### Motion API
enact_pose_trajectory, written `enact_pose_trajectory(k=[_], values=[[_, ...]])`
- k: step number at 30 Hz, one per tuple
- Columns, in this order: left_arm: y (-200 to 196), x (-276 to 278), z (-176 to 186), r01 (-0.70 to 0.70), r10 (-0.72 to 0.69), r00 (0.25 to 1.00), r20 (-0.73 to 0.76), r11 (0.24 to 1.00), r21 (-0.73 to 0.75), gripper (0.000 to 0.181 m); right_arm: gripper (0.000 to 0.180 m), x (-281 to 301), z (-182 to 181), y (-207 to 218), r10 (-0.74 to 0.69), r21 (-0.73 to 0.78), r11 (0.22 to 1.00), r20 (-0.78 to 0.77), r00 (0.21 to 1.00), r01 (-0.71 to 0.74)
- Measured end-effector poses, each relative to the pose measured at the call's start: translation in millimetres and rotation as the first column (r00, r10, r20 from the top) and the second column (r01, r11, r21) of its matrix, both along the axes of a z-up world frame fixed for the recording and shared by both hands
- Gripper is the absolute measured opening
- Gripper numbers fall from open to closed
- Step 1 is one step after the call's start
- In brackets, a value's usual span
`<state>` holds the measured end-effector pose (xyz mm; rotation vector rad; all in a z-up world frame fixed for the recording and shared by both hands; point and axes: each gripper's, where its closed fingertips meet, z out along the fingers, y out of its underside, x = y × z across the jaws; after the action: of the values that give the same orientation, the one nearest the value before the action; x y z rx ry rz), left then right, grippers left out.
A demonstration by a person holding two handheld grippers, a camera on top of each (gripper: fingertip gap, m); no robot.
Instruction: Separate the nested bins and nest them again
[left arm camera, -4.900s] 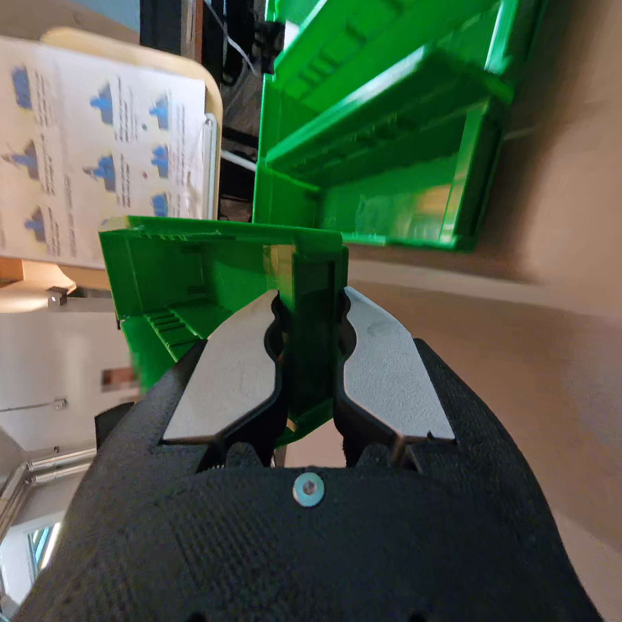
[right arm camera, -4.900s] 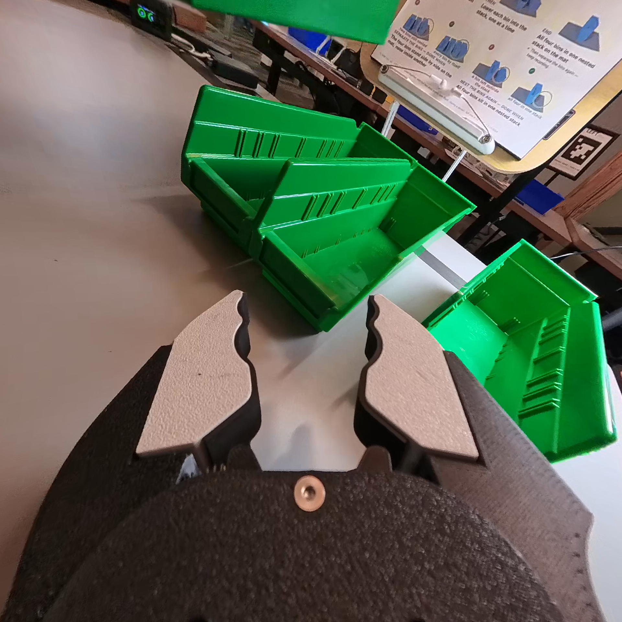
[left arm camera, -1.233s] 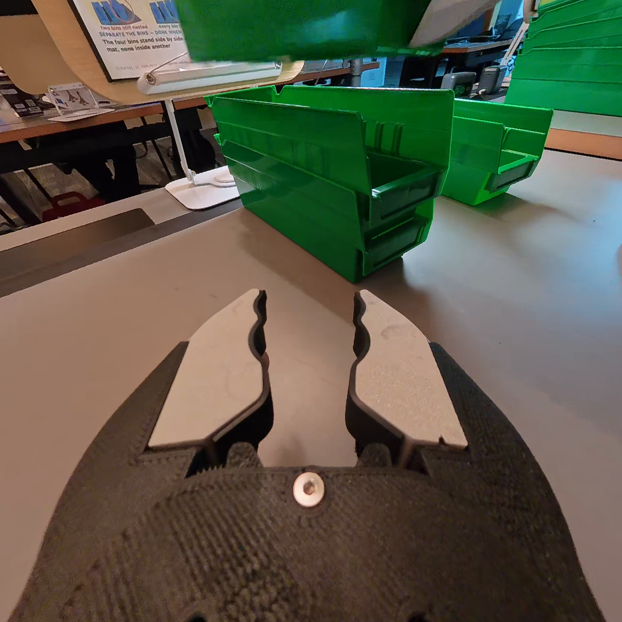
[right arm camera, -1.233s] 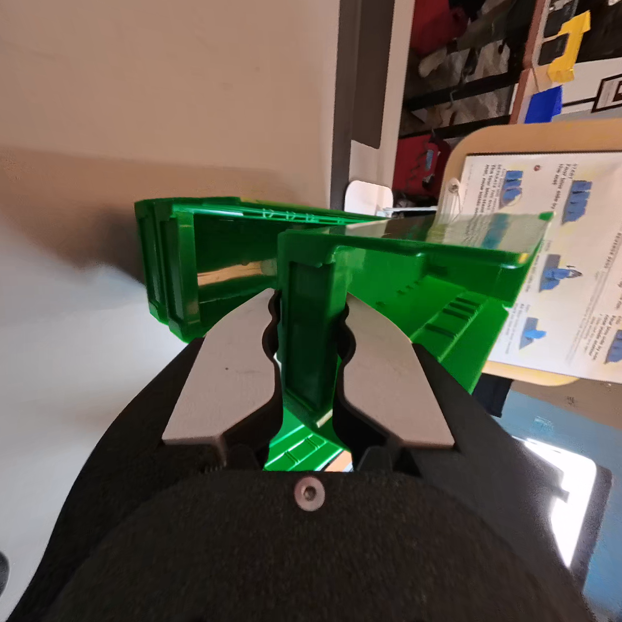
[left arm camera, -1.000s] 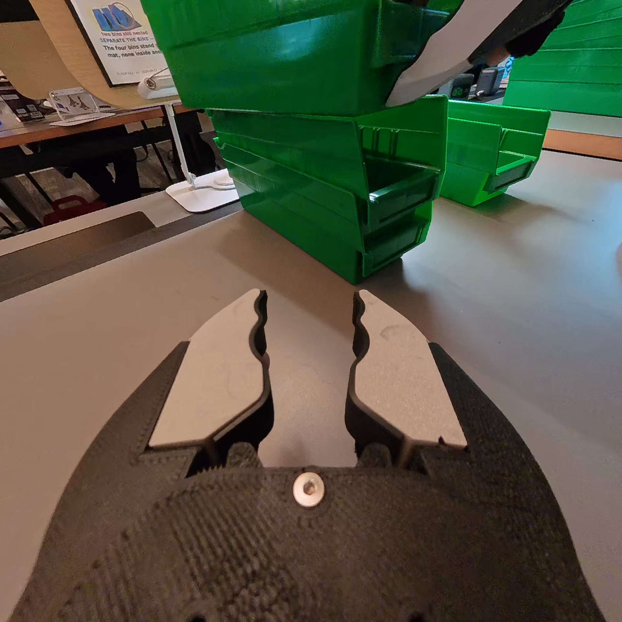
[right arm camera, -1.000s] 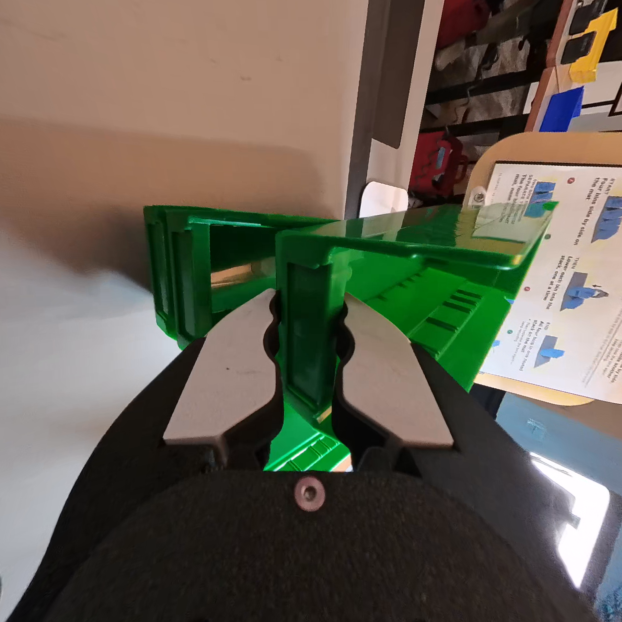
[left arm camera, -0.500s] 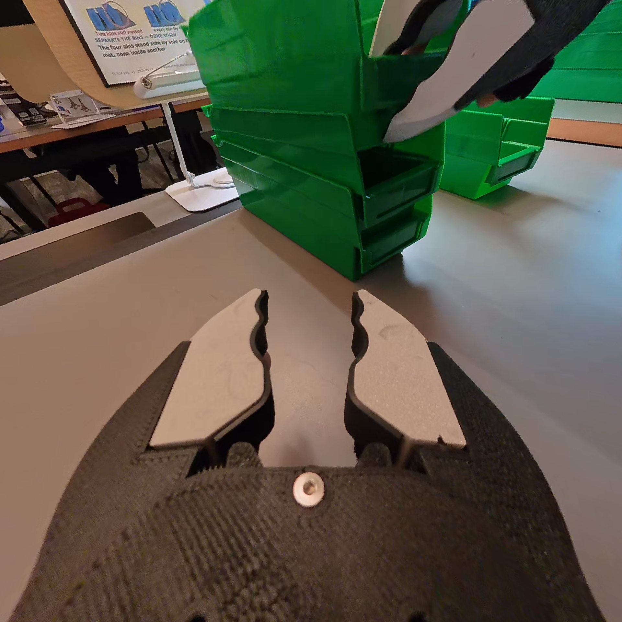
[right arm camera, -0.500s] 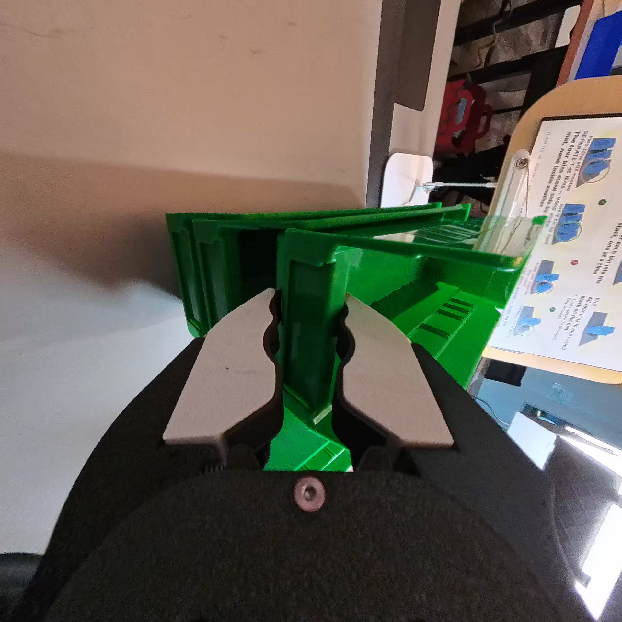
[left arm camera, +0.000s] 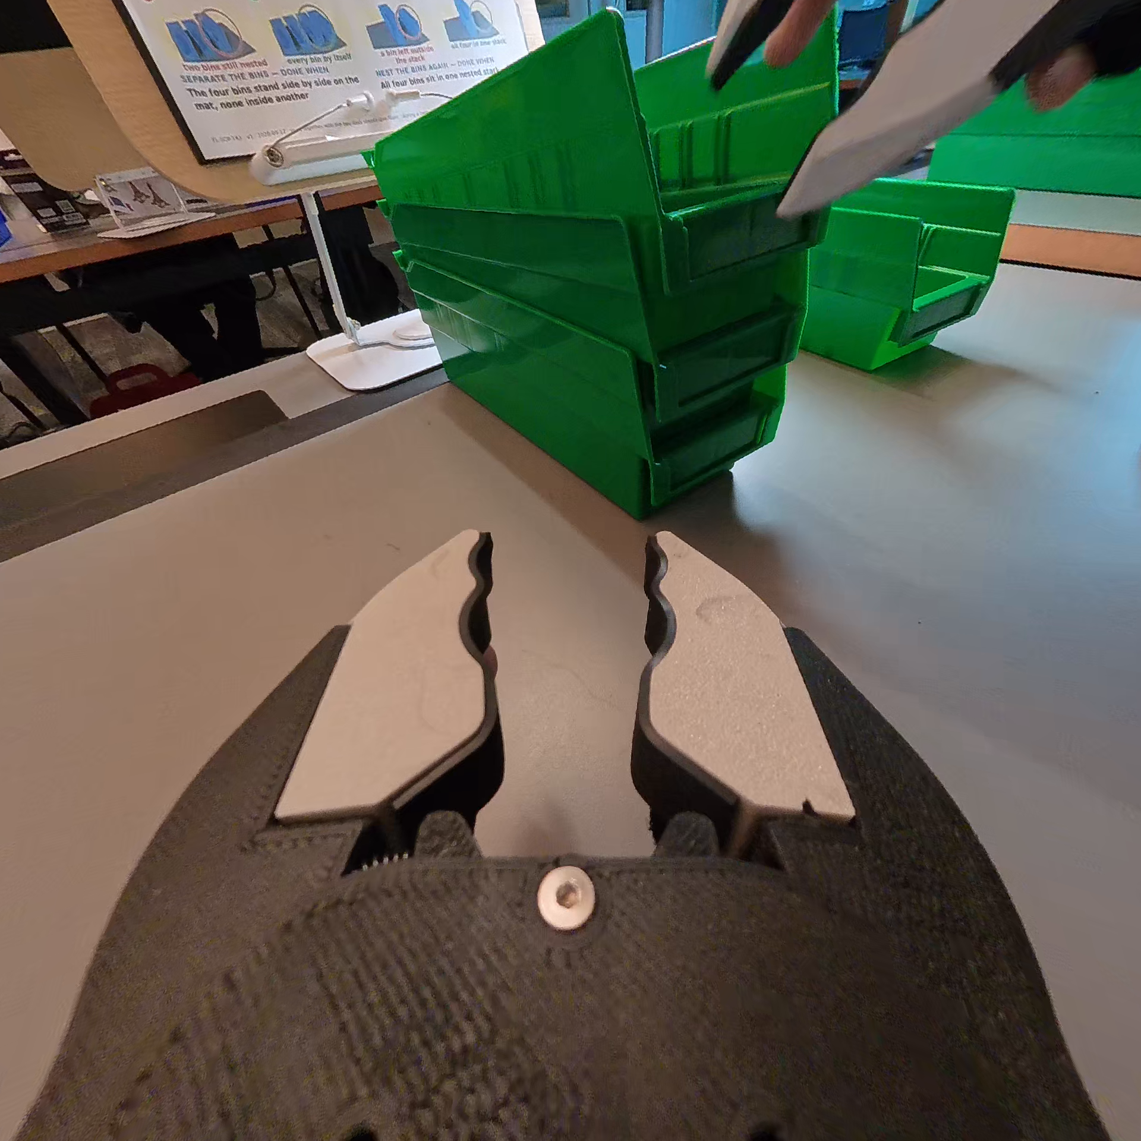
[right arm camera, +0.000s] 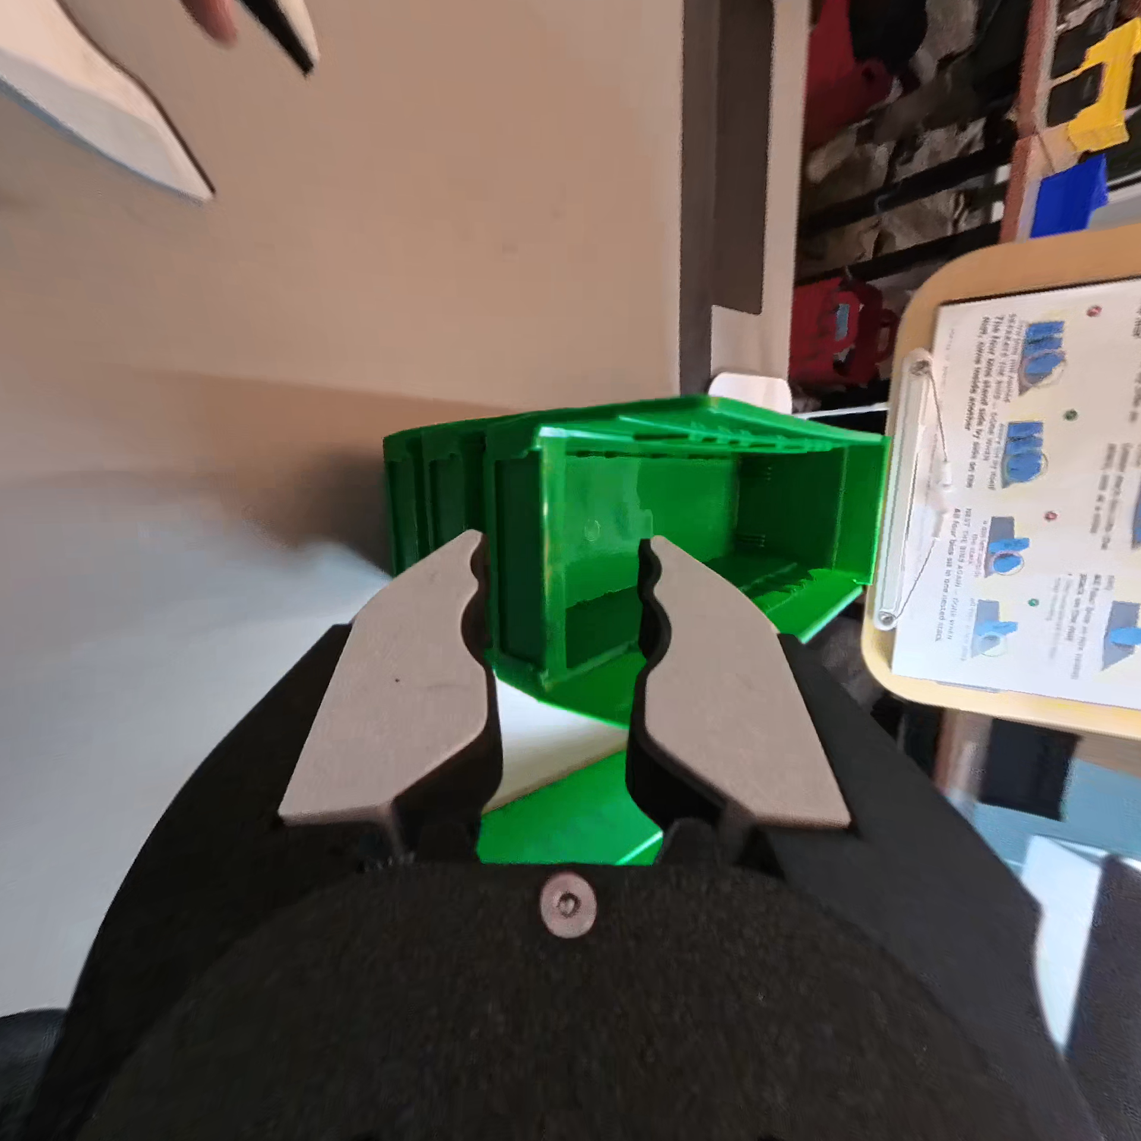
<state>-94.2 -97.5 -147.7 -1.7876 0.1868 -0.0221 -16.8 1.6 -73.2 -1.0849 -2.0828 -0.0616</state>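
Observation:
Three green bins sit nested in a stack (left arm camera: 586,346) on the grey table (left arm camera: 926,555). The top bin (left arm camera: 525,142) lies tilted in the stack, its back end raised. A fourth green bin (left arm camera: 895,278) stands alone to the right of the stack. My left gripper (left arm camera: 568,543) is open and empty, low over the table in front of the stack. My right gripper (right arm camera: 563,546) is open and empty, just off the top bin's front wall (right arm camera: 525,555). Its pale finger (left arm camera: 864,142) shows above that bin's front lip in the left wrist view.
An instruction board (left arm camera: 321,68) on a white stand (left arm camera: 370,358) rises behind the stack, past the table's far edge; it also shows in the right wrist view (right arm camera: 1019,494). Desks and clutter lie beyond. A blurred pale gripper finger (right arm camera: 105,123) shows at the right wrist view's top left.
My right gripper lowered the bin it held onto the stack, then opened, let go of it and drew back a little. My left gripper stayed open and in place.

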Motion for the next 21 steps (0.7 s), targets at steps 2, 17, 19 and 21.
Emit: enact_pose_trajectory(k=[2,17,19,21], values=[[-0.2,-0.3,0.4,-0.002,0.002,1.000,-0.002,1.000,0.002,0.048,0.044,11.2,16.9,0.0,-0.004,-0.062,0.998,-0.093,0.996,-0.002],[1.8,2.4,-4.9,-0.012,0.011,0.999,-0.049,1.000,-0.014,0.048,0.058,214.0,-86.3,114.7,-0.333,-0.054,0.939,0.098,0.938,0.339],[2.4,2.5,-7.1,-0.016,0.015,0.998,-0.058,1.000,-0.021,0.049,0.060,216.6,-109.4,118.6,-0.322,-0.034,0.944,0.135,0.937,0.329],[2.1,2.7,-6.8,-0.019,0.018,0.998,-0.066,1.000,-0.017,0.051,0.060,216.1,-125.4,127.9,-0.324,0.024,0.946,0.160,0.932,0.325]])
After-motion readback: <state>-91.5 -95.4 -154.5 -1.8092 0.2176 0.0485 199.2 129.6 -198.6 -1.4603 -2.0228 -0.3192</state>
